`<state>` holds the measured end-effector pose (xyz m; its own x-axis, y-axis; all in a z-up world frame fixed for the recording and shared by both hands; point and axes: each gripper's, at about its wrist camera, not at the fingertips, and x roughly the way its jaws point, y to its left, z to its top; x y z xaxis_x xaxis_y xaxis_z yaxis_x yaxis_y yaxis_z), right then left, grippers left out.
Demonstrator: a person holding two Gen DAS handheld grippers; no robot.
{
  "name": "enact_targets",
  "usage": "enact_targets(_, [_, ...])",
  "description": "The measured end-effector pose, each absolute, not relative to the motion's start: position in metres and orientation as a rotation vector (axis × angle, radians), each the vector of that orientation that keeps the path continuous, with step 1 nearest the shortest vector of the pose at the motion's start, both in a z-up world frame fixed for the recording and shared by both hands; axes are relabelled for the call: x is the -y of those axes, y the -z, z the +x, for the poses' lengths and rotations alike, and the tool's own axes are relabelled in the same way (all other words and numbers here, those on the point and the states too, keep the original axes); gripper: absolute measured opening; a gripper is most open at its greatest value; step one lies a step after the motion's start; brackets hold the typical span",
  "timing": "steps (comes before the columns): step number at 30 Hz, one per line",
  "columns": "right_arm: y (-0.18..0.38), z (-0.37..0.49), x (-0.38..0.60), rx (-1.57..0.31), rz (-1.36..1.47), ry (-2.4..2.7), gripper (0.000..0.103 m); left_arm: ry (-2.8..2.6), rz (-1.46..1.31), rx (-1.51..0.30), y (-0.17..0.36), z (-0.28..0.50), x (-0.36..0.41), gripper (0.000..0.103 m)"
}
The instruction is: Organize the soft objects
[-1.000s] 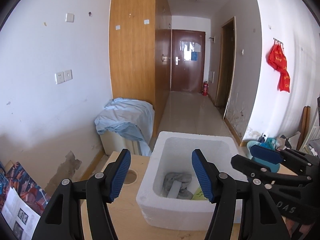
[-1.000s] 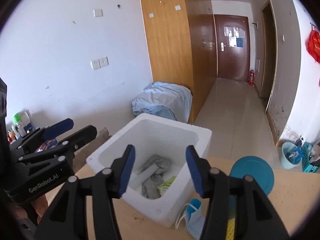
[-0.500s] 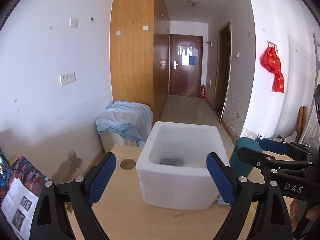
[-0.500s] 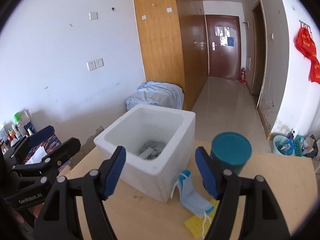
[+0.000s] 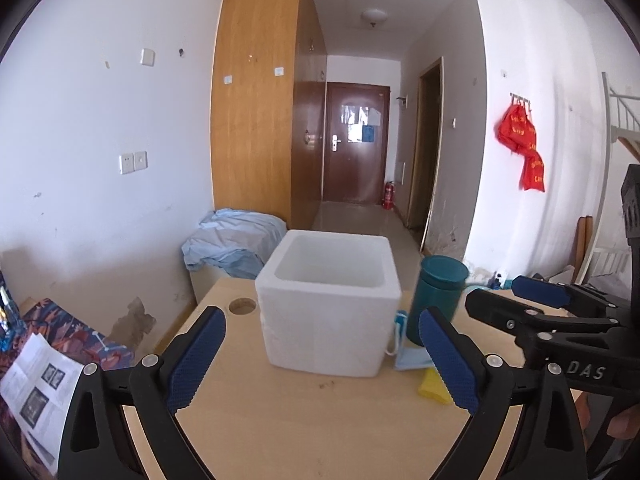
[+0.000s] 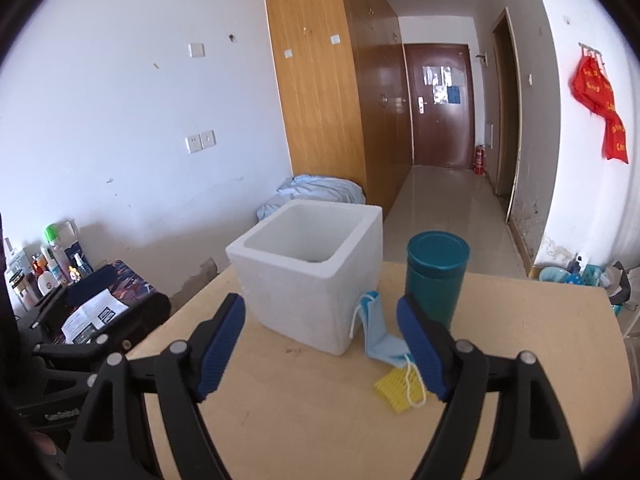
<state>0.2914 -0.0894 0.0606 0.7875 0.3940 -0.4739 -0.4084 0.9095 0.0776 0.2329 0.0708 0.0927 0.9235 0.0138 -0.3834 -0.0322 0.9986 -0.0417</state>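
Observation:
A white foam box point(image 5: 330, 312) point(image 6: 310, 280) stands on the wooden table point(image 5: 300, 420) point(image 6: 520, 380); its inside is hidden from this low angle. A blue face mask point(image 6: 380, 336) point(image 5: 408, 356) leans against the box's right side, and a yellow mesh cloth point(image 6: 396, 390) point(image 5: 434, 388) lies just in front of it. My left gripper point(image 5: 322, 350) hangs in front of the box, jaws still opening, nothing between them. My right gripper point(image 6: 320, 334) is also in front of the box, jaws opening and empty; its right pad is beside the mask.
A teal lidded cup point(image 6: 436, 276) point(image 5: 438, 296) stands right of the box. A round hole point(image 5: 242, 306) is cut in the table's far left. Blue cloth point(image 5: 232, 242) covers something behind the table. Bottles point(image 6: 48, 264) and a leaflet point(image 5: 36, 380) sit at the left.
Both grippers have pulled back from above the box toward the table's near side and opened wider. The grey cloth inside the box is out of sight now.

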Motion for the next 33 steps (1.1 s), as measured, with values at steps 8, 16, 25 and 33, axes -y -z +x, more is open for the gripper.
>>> enact_targets(8, [-0.056, 0.233, 0.119, -0.44, -0.005, -0.38, 0.087, 0.002, -0.063, -0.385, -0.086, 0.189, -0.061, 0.099])
enact_targets(16, [-0.041, 0.196, 0.142, -0.442, 0.037, -0.349, 0.088, 0.048, -0.037, -0.373, -0.078, 0.146, -0.039, 0.099])
enact_targets(25, [-0.032, 0.161, 0.152, -0.429, 0.03, -0.295, 0.088, 0.095, -0.022, -0.356, -0.066, 0.107, -0.022, 0.1])
enact_targets(33, [-0.018, 0.155, 0.173, -0.448, 0.042, -0.246, 0.088, 0.179, 0.012, -0.376, -0.05, 0.107, -0.001, 0.1])
